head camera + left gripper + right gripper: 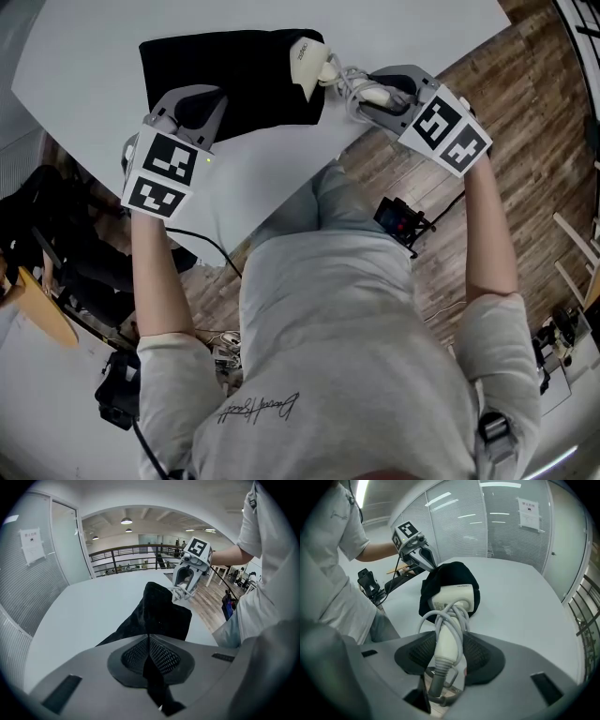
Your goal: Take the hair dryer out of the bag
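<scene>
A black cloth bag (230, 80) lies on the white table (84, 75). A cream hair dryer (311, 62) sticks half out of the bag's right-hand mouth, its cord looped round the handle (450, 634). My right gripper (375, 97) is shut on that handle, head (452, 595) still at the bag's opening (450, 585). My left gripper (192, 117) is shut on the bag's near left edge, black fabric (157, 677) pinched between its pads. The right gripper (190, 576) shows beyond the bag (157, 613) in the left gripper view; the left gripper (423, 557) shows in the right gripper view.
The table's corner edge (309, 178) runs close in front of the person's body. Wooden floor (525, 103) lies to the right. A small device with a red light (398, 220) hangs at the person's waist. Glass partition walls (497, 522) stand behind the table.
</scene>
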Tool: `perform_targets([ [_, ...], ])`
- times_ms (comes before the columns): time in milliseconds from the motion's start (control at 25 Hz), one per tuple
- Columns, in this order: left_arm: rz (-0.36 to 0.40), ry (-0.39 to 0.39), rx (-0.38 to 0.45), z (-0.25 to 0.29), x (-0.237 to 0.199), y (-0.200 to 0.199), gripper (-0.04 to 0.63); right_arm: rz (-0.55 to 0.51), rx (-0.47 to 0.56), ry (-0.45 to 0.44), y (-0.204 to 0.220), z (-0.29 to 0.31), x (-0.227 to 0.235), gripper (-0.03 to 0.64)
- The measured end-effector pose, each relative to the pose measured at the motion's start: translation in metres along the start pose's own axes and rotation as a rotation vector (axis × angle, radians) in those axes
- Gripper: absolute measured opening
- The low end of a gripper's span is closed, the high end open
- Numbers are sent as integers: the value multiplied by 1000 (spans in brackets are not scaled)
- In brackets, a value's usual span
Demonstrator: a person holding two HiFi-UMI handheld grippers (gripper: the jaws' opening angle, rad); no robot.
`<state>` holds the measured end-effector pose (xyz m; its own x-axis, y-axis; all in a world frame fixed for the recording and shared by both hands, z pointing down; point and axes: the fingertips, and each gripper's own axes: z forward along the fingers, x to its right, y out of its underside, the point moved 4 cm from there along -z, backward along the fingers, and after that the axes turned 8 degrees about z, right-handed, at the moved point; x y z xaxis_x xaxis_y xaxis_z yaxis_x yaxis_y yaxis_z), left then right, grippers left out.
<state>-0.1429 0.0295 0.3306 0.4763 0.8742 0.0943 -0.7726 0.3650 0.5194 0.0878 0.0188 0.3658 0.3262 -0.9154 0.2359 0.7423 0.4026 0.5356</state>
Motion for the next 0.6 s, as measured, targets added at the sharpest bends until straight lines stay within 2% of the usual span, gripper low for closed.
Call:
perform_targets([
  [600,-50,-23,9,4,-1,13,19,127,68,48,19,-22,6,198],
])
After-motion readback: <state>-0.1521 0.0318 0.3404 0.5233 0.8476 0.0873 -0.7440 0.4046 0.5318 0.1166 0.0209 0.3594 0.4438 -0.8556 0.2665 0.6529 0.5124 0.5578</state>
